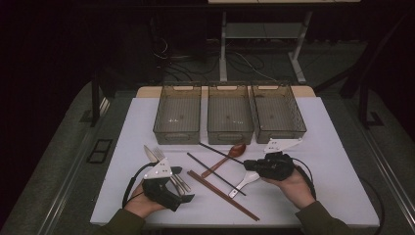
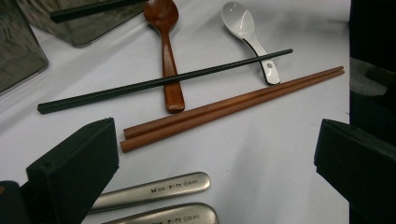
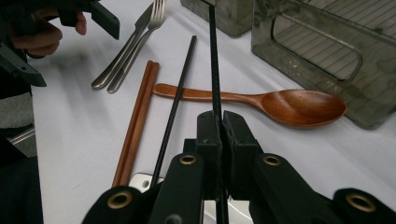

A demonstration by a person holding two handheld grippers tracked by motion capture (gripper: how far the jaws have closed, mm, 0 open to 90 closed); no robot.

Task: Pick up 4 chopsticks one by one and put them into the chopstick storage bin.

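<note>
High view: three bins [image 1: 230,129], two black chopsticks [image 1: 215,174]; right tool [image 3: 218,122] pinches one, left tool [image 2: 210,158] gapes wide.

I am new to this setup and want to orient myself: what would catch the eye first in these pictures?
The right gripper is shut on a black chopstick at mid-table, beside a wooden spoon. Behind them, three smoky empty bins stand in a row at the far edge. The left gripper, open, sits near-left over a steel knife and fork.
</note>
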